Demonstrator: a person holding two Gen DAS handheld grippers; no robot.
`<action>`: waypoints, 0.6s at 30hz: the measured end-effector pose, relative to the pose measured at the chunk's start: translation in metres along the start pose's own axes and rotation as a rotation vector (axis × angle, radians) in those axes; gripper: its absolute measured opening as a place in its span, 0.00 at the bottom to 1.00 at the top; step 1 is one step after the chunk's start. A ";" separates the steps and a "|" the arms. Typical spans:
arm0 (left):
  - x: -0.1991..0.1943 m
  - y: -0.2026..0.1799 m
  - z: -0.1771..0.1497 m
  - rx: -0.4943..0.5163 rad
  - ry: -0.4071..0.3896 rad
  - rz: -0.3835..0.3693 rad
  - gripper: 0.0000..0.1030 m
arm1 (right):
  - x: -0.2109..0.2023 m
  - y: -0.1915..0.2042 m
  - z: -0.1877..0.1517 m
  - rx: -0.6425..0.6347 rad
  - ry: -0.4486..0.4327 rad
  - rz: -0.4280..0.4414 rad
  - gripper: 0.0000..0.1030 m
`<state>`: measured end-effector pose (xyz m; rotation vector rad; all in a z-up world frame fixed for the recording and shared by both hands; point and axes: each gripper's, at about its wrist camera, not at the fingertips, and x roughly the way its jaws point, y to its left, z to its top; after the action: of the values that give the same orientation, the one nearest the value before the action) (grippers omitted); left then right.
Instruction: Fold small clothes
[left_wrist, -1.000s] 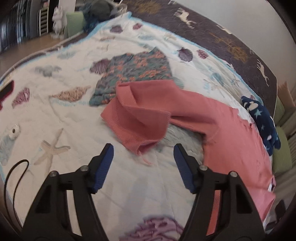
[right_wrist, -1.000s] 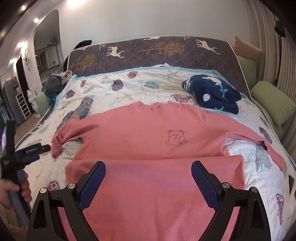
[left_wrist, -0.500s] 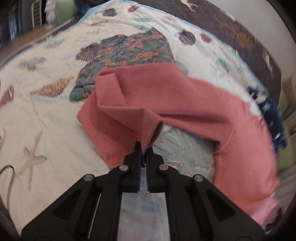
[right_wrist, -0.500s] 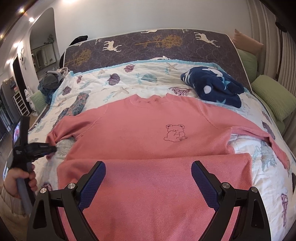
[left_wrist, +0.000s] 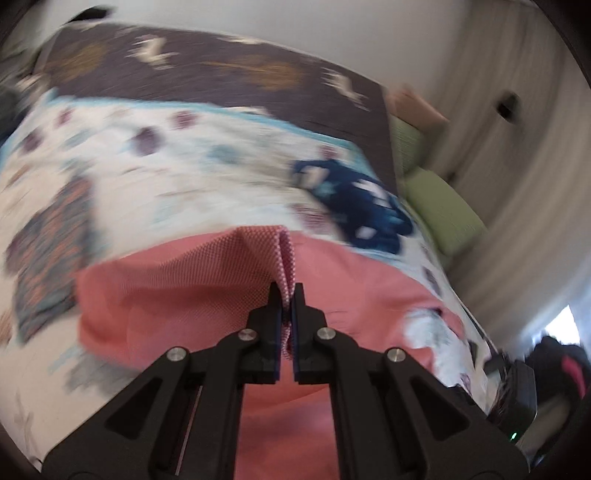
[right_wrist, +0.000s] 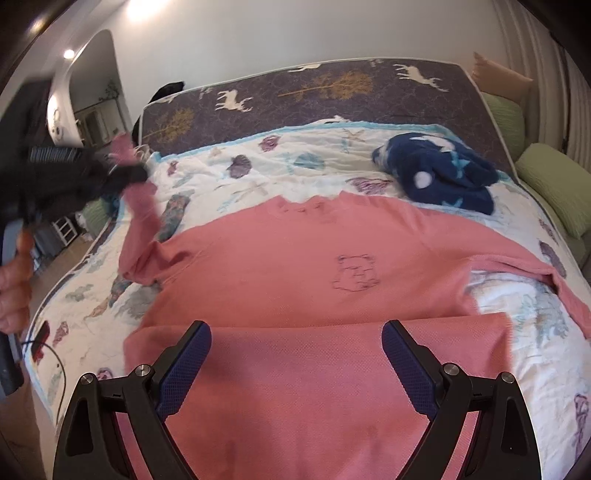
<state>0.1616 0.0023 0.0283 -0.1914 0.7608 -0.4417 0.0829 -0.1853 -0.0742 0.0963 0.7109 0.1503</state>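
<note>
A pink sweater (right_wrist: 295, 273) with a bear outline lies face up on the bed, its bottom hem folded up toward the chest. My left gripper (left_wrist: 286, 291) is shut on the cuff of the sweater's left sleeve (left_wrist: 284, 254) and holds it up off the bed; in the right wrist view that gripper (right_wrist: 122, 173) shows at the left with the sleeve (right_wrist: 142, 218) hanging from it. My right gripper (right_wrist: 297, 354) is open and empty above the folded hem. The other sleeve (right_wrist: 554, 273) lies flat at the right.
A navy star-print garment (right_wrist: 443, 170) lies at the bed's far right. A floral garment (right_wrist: 173, 214) lies at the left beside the lifted sleeve. Green pillows (right_wrist: 557, 188) sit at the right edge. A dark mattress (right_wrist: 332, 96) leans behind the bed.
My left gripper closed on the sleeve cuff and has lifted it up off the bed, swinging toward the sweater's body. My right gripper has stayed open over the hem.
</note>
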 end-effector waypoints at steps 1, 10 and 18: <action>0.013 -0.016 0.002 0.036 0.014 -0.031 0.05 | -0.003 -0.007 0.000 0.013 -0.006 -0.012 0.93; 0.088 -0.061 -0.019 0.063 0.226 -0.178 0.16 | -0.010 -0.074 0.003 0.171 0.012 -0.028 0.84; 0.027 0.008 -0.029 0.044 0.054 0.053 0.46 | 0.022 -0.083 0.022 0.177 0.091 0.097 0.60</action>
<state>0.1610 -0.0028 -0.0116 -0.1178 0.8064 -0.4140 0.1225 -0.2641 -0.0829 0.2950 0.8105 0.1848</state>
